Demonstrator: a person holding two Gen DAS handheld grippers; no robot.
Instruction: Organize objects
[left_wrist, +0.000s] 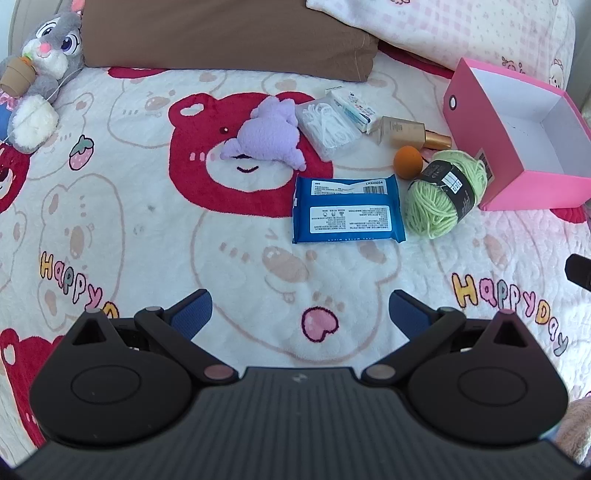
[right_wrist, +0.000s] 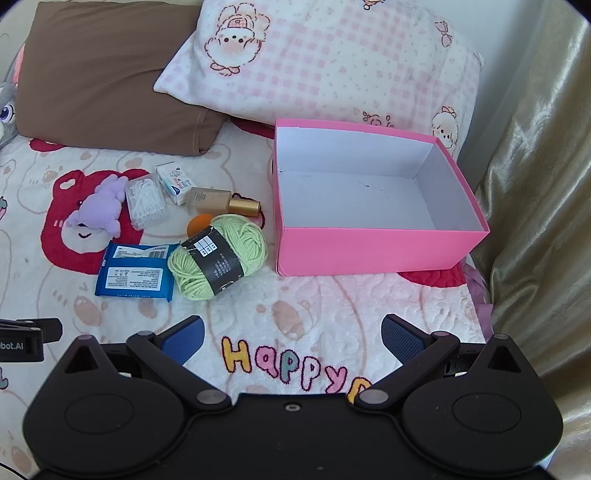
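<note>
A pink box (right_wrist: 369, 251) with a white, empty inside stands on the bed; it also shows in the left wrist view (left_wrist: 476, 107). Left of it lie a green yarn ball (right_wrist: 218, 254) (left_wrist: 443, 195), a blue wipes pack (right_wrist: 135, 275) (left_wrist: 347, 210), an orange ball (right_wrist: 197, 223) (left_wrist: 408, 158), a gold-capped bottle (right_wrist: 221, 201) (left_wrist: 410, 133), a clear bag of floss picks (right_wrist: 146, 201) (left_wrist: 327, 123), a small white packet (right_wrist: 175, 181) (left_wrist: 354, 107) and a purple plush (right_wrist: 99, 210) (left_wrist: 266, 136). My left gripper (left_wrist: 301, 314) and right gripper (right_wrist: 291, 336) are both open and empty, hovering nearer than the objects.
A brown pillow (right_wrist: 107, 77) and a pink checked pillow (right_wrist: 321, 62) lie behind the objects. A grey rabbit plush (left_wrist: 40, 74) sits at the far left. A golden curtain (right_wrist: 535, 221) hangs along the bed's right side.
</note>
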